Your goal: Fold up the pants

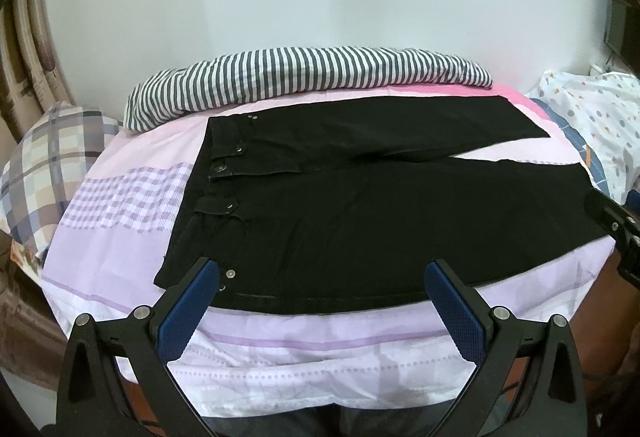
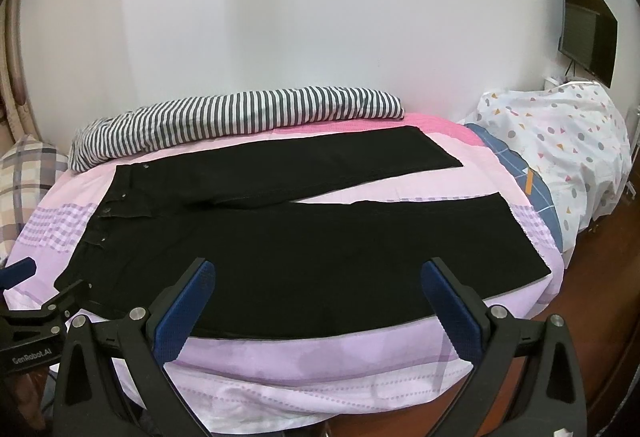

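Black pants (image 1: pixel 360 205) lie flat on the bed, waistband to the left, both legs spread out to the right with a narrow gap between them. They also show in the right wrist view (image 2: pixel 320 245). My left gripper (image 1: pixel 322 271) is open and empty, hovering over the near edge of the pants by the waistband side. My right gripper (image 2: pixel 318 271) is open and empty, over the near edge of the near leg. The right gripper's tip shows at the right edge of the left wrist view (image 1: pixel 612 221); the left gripper's tip shows at the left of the right wrist view (image 2: pixel 48 313).
The bed has a pink and lilac sheet (image 1: pixel 280 353). A striped grey-white blanket roll (image 1: pixel 304 77) lies along the wall behind the pants. A plaid pillow (image 1: pixel 52 165) is at the left. A white dotted cover (image 2: pixel 560 141) is at the right, with a wall screen (image 2: pixel 588 21) above it.
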Tool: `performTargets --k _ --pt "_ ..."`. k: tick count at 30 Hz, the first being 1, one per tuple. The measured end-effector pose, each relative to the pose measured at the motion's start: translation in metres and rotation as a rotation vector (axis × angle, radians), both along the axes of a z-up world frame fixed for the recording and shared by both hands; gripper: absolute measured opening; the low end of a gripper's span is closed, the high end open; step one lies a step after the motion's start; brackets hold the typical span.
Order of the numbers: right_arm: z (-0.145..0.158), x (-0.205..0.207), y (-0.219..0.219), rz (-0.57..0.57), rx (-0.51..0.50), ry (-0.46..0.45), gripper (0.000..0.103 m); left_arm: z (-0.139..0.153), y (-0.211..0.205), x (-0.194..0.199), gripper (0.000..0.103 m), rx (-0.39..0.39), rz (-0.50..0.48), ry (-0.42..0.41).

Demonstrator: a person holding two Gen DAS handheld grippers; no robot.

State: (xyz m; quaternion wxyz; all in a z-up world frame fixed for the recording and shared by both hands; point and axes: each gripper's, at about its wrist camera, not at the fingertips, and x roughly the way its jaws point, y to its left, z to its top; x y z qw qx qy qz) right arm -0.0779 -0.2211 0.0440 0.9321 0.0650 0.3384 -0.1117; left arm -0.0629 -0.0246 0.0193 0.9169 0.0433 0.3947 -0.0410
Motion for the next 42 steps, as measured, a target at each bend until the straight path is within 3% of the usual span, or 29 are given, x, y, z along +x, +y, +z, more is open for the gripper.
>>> performTargets --k 42 --pt "0.004 -0.013 -0.002 -0.018 0.004 -0.031 0.102 0.004 0.005 -0.018 0.102 -0.020 0.001 -0.029"
